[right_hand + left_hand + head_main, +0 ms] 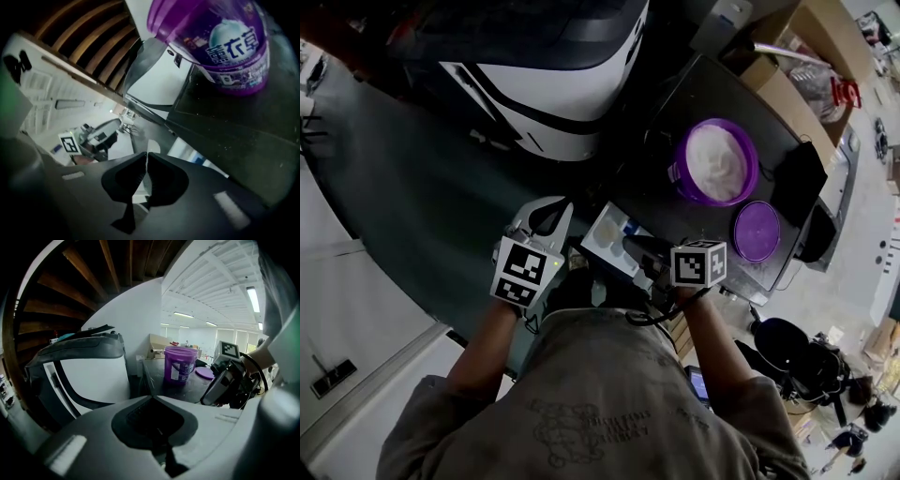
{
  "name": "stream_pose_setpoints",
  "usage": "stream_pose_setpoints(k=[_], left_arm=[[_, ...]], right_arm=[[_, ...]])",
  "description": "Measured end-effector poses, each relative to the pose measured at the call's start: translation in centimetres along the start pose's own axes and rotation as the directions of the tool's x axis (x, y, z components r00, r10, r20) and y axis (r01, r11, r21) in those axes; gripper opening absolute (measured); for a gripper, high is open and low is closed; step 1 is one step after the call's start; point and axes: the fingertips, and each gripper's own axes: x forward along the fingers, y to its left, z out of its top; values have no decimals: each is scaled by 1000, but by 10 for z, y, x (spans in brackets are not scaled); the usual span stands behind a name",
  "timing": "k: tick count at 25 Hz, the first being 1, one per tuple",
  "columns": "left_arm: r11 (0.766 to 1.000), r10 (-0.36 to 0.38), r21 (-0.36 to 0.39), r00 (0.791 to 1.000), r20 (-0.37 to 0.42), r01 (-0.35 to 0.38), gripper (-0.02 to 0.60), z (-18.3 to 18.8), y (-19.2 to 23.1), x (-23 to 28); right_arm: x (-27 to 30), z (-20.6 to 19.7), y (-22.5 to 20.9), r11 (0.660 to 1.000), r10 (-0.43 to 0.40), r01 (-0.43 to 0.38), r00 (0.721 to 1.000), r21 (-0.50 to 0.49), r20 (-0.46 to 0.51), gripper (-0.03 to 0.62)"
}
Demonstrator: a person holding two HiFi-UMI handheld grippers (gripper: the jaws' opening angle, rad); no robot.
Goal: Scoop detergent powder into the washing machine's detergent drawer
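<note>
Purple detergent tub (717, 161) stands open on dark washer top (694, 89), powder inside; its lid (757, 231) lies just beside it. White drawer (606, 234) is out, near tub on person's side. R gripper (628, 247) over drawer, jaws pressed together, empty. L gripper (549, 212) beyond drawer from tub, likewise clenched, empty

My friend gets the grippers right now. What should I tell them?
Left gripper: jaws shut, nothing held, off to the left of the drawer.
Right gripper: jaws shut, nothing held, over the drawer.
Things: the purple tub stands on the machine top with white powder inside. Its lid lies beside it.
Done: lid off, drawer open.
Left: scoop powder into the drawer. No scoop is in view, and I cannot tell whether any powder is in the drawer yet.
</note>
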Motion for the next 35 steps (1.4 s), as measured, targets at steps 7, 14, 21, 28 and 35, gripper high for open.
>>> stream_pose_setpoints(k=[7, 14, 21, 28, 35], left_arm=[[1000, -9, -11, 1000, -17, 9, 0, -10, 0, 0], [1000, -10, -21, 1000, -23, 9, 0, -17, 2, 0], [999, -1, -36, 1000, -30, 0, 0, -25, 6, -2], [999, 7, -51, 999, -41, -9, 0, -35, 7, -4], [999, 6, -52, 999, -42, -8, 0, -39, 8, -4]], right_arm=[[15, -19, -20, 977, -150, 134, 985, -163, -88, 37], [31, -39, -34, 926, -267, 211, 952, -314, -147, 37], [40, -47, -42, 817, -383, 251, 909, -519, -164, 37], [48, -50, -42, 669, -464, 234, 873, -706, -151, 37], [52, -49, -44, 430, -571, 206, 816, -879, -88, 37]])
